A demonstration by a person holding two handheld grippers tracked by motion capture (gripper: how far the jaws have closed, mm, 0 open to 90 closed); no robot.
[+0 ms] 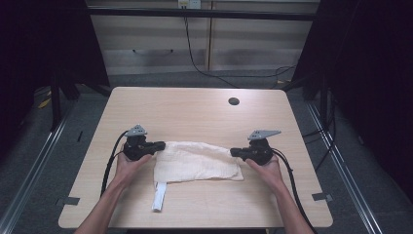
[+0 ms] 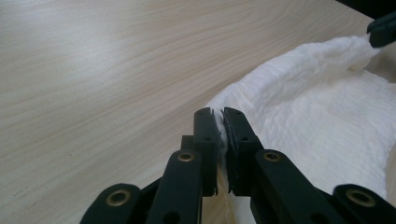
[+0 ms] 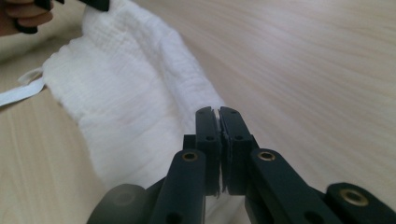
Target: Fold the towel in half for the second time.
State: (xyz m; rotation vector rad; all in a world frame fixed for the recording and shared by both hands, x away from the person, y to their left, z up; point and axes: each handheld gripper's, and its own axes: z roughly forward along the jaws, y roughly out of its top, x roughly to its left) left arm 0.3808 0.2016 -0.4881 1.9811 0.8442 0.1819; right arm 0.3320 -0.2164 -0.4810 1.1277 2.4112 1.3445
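A crumpled white textured cloth (image 1: 197,162) lies mid-frame on the pale wooden table (image 1: 195,109). The left gripper (image 1: 160,145) pinches its left corner, jaws pressed together. The right gripper (image 1: 234,152) pinches its right corner likewise.

You are working in what looks like a lab or recording booth. Your pale wood-grain desk (image 1: 195,109), with its round cable hole (image 1: 234,101), stands on grey carpet (image 1: 73,141) between black curtains (image 1: 44,44). Metal floor rails (image 1: 34,161) run along both sides, black cables (image 1: 195,58) trail down to the floor, and beige cabinet doors (image 1: 156,34) close off the back.
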